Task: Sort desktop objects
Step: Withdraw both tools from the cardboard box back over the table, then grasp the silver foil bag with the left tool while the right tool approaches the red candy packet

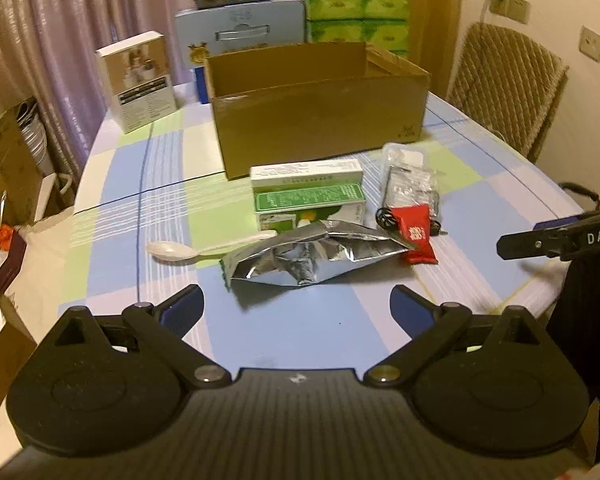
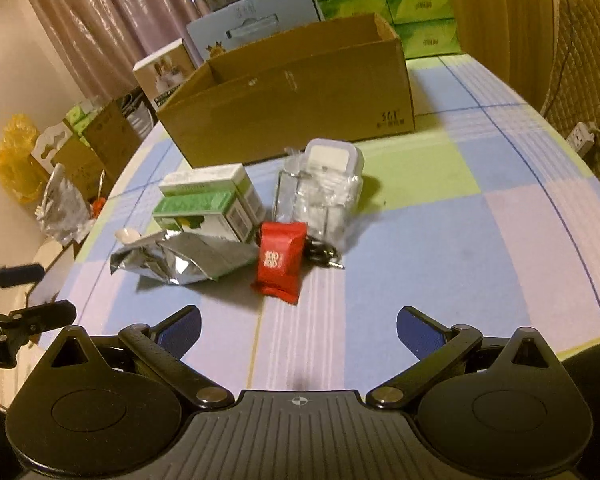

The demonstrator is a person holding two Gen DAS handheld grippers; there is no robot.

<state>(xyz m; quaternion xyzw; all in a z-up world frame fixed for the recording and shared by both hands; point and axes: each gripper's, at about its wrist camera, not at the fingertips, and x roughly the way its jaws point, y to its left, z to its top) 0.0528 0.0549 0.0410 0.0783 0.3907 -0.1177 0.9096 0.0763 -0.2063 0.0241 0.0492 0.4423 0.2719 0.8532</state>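
An open cardboard box [image 1: 320, 120] [image 2: 292, 96] stands at the back of the table. In front of it lie a green-and-white carton [image 1: 308, 192] [image 2: 208, 204], a crumpled silver foil bag [image 1: 308, 256] [image 2: 180, 258], a white spoon [image 1: 192, 250], a red packet [image 1: 418, 234] [image 2: 280, 262], a clear plastic pack [image 1: 408, 176] [image 2: 324, 188] and a black cable [image 1: 386, 216] [image 2: 320, 254]. My left gripper [image 1: 298, 306] is open and empty, just short of the foil bag. My right gripper [image 2: 299, 326] is open and empty, just short of the red packet.
The table has a checked blue, green and white cloth [image 1: 160, 184] [image 2: 460, 240]. A small photo box [image 1: 140, 80], a blue case [image 1: 240, 36] and green tissue packs [image 1: 356, 12] stand behind the cardboard box. A wicker chair [image 1: 504, 88] stands at the right. Boxes and clutter [image 2: 80, 152] stand left of the table.
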